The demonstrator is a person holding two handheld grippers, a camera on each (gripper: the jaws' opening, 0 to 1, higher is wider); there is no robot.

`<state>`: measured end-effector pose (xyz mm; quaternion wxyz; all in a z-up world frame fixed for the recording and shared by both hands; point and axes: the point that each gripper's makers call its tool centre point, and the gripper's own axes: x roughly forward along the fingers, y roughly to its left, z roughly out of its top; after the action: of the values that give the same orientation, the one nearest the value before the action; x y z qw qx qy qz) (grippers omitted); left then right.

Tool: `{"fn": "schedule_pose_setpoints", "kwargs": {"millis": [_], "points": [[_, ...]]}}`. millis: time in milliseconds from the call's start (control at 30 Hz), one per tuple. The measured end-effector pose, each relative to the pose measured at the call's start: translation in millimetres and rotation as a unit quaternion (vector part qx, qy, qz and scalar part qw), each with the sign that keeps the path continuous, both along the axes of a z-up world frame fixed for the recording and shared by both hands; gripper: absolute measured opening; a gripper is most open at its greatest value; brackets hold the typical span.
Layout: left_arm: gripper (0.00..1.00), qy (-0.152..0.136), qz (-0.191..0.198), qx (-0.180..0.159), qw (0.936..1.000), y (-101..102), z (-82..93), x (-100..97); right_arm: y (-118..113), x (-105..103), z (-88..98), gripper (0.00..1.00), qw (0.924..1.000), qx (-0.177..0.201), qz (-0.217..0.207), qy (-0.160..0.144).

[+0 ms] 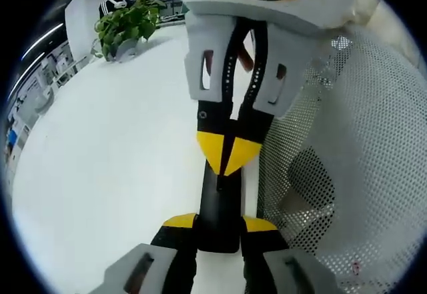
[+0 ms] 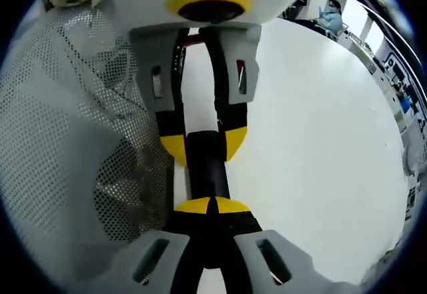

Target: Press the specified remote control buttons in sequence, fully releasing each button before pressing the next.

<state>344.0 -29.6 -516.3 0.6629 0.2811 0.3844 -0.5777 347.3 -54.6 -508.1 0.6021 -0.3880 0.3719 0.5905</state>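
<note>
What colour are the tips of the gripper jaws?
Yellow, on both grippers, clearest on the right gripper in the left gripper view.

The remote control [image 1: 219, 207] was black. Both the left gripper [image 1: 220, 224] and right gripper [image 2: 212, 206] had yellow tips and grey bodies. The table [image 1: 113, 161] was white, the mesh basket [image 1: 360, 154] white and perforated, and the plant [image 1: 127, 24] at upper left green.
</note>
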Motion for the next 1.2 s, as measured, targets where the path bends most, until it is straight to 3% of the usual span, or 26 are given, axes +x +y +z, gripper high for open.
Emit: {"fn": "schedule_pose_setpoints", "kwargs": {"millis": [300, 467, 567, 800, 1200], "points": [[0.25, 0.005, 0.003, -0.001, 1.0, 0.2, -0.2, -0.4, 0.2, 0.0, -1.1, 0.0, 0.9997, -0.025, 0.007, 0.0], [0.25, 0.007, 0.006, -0.005, 0.9999, 1.1, 0.4, -1.4, 0.6, -0.3, 0.9, 0.0, 0.9989, 0.026, -0.038, 0.008], [0.25, 0.006, 0.005, -0.005, 1.0, 1.3, 0.3, -1.7, -0.9, -1.1, 1.0, 0.0, 0.9982, 0.038, -0.046, 0.009], [0.25, 0.006, 0.006, -0.006, 0.9999, 0.7, 1.0, -1.6, 1.8, -1.0, 1.5, 0.0, 0.9993, 0.026, -0.026, -0.004], [0.25, 0.008, 0.008, -0.008, 0.9999, -0.8, 0.0, 0.8, 4.8, 1.8, 1.1, 0.0, 0.9994, 0.031, -0.016, 0.004]]}}
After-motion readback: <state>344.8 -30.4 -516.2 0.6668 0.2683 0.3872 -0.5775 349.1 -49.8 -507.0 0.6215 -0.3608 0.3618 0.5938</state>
